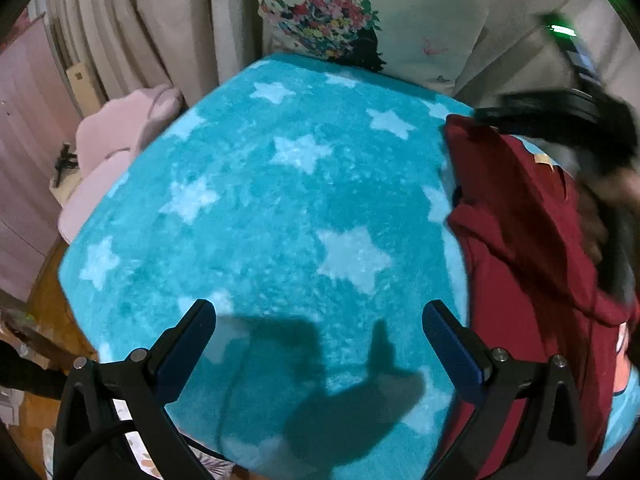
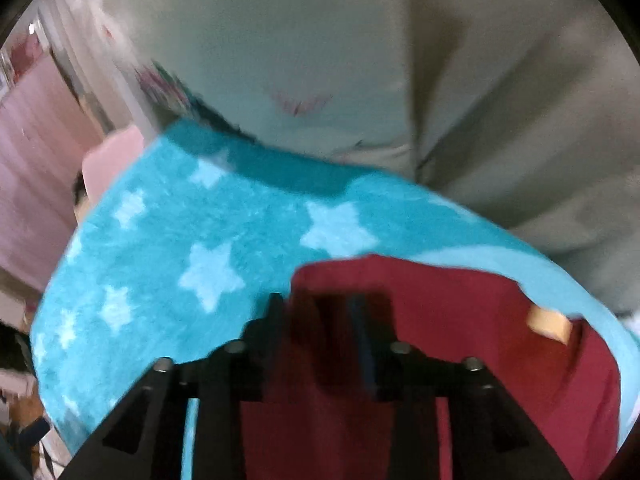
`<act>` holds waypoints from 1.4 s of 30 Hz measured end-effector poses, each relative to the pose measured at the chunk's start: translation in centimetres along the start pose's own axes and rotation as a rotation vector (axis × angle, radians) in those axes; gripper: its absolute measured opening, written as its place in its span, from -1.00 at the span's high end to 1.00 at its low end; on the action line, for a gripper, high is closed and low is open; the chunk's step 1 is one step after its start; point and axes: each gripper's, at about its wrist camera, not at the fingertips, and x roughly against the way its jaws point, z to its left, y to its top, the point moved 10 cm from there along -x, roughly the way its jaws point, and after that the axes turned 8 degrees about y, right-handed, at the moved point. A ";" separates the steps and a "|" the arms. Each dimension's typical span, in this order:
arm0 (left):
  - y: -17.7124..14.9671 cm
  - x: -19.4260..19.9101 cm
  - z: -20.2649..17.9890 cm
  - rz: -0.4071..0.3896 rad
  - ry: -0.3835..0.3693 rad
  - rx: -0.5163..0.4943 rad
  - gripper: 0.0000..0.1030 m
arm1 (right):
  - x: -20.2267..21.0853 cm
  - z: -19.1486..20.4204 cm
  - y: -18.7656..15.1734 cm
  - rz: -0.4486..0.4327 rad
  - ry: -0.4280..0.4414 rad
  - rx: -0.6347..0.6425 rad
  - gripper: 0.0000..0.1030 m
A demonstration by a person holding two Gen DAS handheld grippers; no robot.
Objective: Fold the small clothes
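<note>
A small dark red shirt [image 1: 520,248] lies at the right edge of a turquoise blanket with pale stars [image 1: 280,200]. My left gripper [image 1: 320,332] is open and empty, hovering over the bare blanket left of the shirt. My right gripper [image 1: 560,120] is blurred at the shirt's far corner. In the right wrist view the right gripper [image 2: 320,316] has its jaws close together on a fold of the red shirt [image 2: 460,320], with red cloth between and around the fingers. A tan neck label [image 2: 548,320] shows on the shirt.
A white pillow with a floral print [image 1: 360,20] leans at the far end of the blanket. A pale pink cushion [image 1: 116,148] sits off the left edge, with curtains behind it. Wooden floor [image 1: 44,300] and clutter lie at the lower left.
</note>
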 end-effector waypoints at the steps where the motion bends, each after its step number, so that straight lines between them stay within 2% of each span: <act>1: 0.1 -0.2 -0.3 0.008 -0.008 0.003 -1.00 | 1.3 -0.2 -1.1 -0.011 0.014 -0.021 0.21; 5: 0.4 -0.2 -1.7 0.011 -0.023 -0.001 -1.00 | 4.4 -4.0 -6.5 -0.004 0.022 -0.157 0.21; 8: 0.2 0.6 -3.2 0.000 -0.023 -0.013 -1.00 | 5.8 -9.8 -11.6 0.035 -0.009 -0.309 0.21; 9: -0.1 1.0 -3.9 -0.003 -0.020 -0.019 -1.00 | 6.6 -12.0 -13.1 0.026 -0.011 -0.360 0.22; 10: -0.4 1.3 -4.3 -0.006 -0.017 -0.021 -1.00 | 8.0 -13.9 -14.2 -0.011 0.016 -0.405 0.34; 11: -0.6 1.6 -4.8 -0.008 -0.014 -0.024 -1.00 | 9.1 -15.3 -14.9 -0.021 0.007 -0.433 0.34; 15: -2.1 3.1 -7.4 -0.009 -0.011 -0.027 -1.00 | 15.1 -21.6 -18.6 -0.077 -0.122 -0.537 0.26; 17: -2.9 4.0 -9.0 -0.014 -0.020 -0.030 -1.00 | 18.3 -23.5 -20.9 -0.125 -0.051 -0.640 0.25; 18: -3.2 4.4 -9.9 -0.017 -0.025 -0.035 -1.00 | 19.9 -24.5 -22.5 -0.133 -0.050 -0.692 0.21; 19: -3.7 4.9 -11.1 -0.020 -0.033 -0.044 -1.00 | 21.4 -25.5 -24.1 -0.140 -0.070 -0.722 0.12; 22: -4.9 6.1 -14.3 -0.025 -0.060 -0.070 -1.00 | 26.6 -28.5 -29.2 -0.185 -0.120 -0.815 0.09; 26: -6.0 7.2 -17.9 -0.020 -0.096 -0.102 -1.00 | 34.8 -33.6 -36.5 -0.292 -0.263 -0.967 0.08; 28: -6.6 8.0 -19.8 -0.029 -0.106 -0.129 -1.00 | 37.9 -36.1 -39.7 -0.329 -0.347 -1.036 -0.05; 30: -7.2 8.7 -21.3 -0.035 -0.112 -0.154 -1.00 | 39.4 -38.4 -42.5 -0.341 -0.403 -1.117 -0.09; 32: -7.6 9.4 -22.5 -0.045 -0.113 -0.178 -1.00 | 39.2 -40.1 -43.7 -0.355 -0.395 -1.156 -0.09; 37: -8.3 10.6 -24.0 -0.062 -0.110 -0.214 -1.00 | 37.3 -42.7 -43.1 -0.344 -0.367 -1.125 -0.13; 39: -8.4 11.0 -24.3 -0.072 -0.113 -0.219 -1.00 | 36.8 -43.1 -42.4 -0.357 -0.367 -1.091 0.00; 40: -8.4 11.1 -24.2 -0.073 -0.113 -0.217 -1.00 | 36.6 -43.1 -42.1 -0.351 -0.346 -1.085 0.47; 41: -8.5 11.2 -24.2 -0.073 -0.114 -0.216 -1.00 | 36.5 -43.0 -41.8 -0.351 -0.321 -1.086 0.72; 42: -8.5 11.2 -24.0 -0.074 -0.111 -0.214 -1.00 | 36.9 -42.8 -41.4 -0.356 -0.330 -1.079 0.73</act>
